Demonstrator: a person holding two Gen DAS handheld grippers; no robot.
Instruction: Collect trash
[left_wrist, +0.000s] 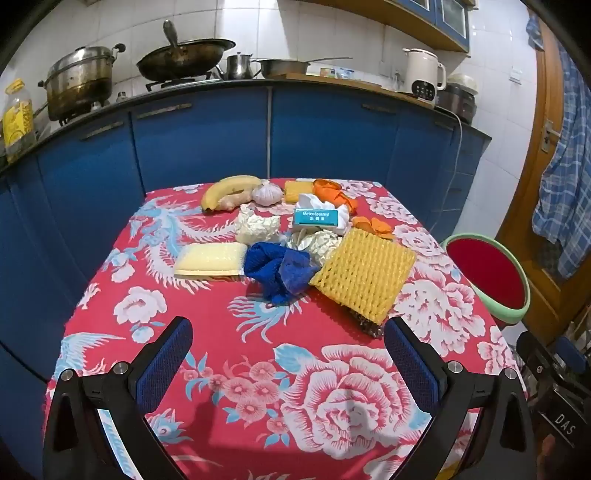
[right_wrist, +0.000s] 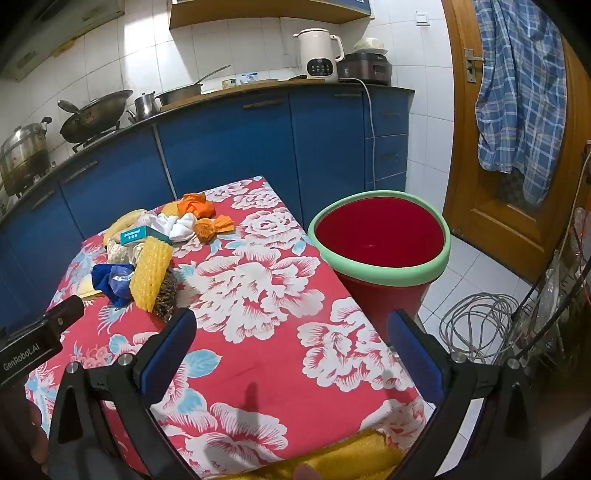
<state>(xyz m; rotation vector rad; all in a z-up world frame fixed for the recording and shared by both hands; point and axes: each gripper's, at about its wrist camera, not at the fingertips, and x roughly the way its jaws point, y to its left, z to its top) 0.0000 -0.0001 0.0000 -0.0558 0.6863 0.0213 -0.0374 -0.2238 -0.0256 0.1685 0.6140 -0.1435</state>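
where crumpled paper (left_wrist: 258, 226) lies, honeycombed yellow foam netting (left_wrist: 364, 274) overlaps it.

The left wrist view looks from above the table's (left_wrist: 110, 325) near edge toward the blue cabinets (left_wrist: 203, 144); the right wrist view sits at the table's right near corner, facing the bin (right_wrist: 380, 236); both share the table, bin and cabinets
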